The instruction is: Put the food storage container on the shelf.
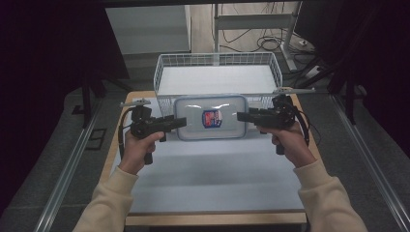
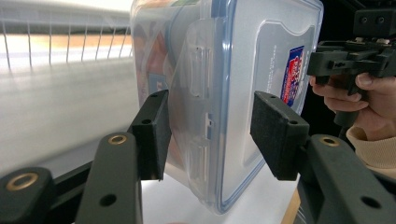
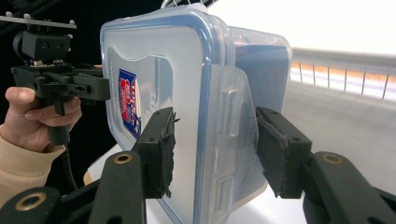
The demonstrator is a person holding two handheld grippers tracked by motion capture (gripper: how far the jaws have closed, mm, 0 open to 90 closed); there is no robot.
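The high view shows the lidded plastic container (image 1: 211, 117) between the left gripper (image 1: 181, 121) and right gripper (image 1: 241, 116), in front of the wire basket (image 1: 164, 65). Each gripper view shows a short end with its latch flap: the right gripper (image 3: 212, 151) clamps its end between both pads; the left gripper (image 2: 208, 135) straddles its end, one pad touching, the other apart. Contents blur behind the frosted walls
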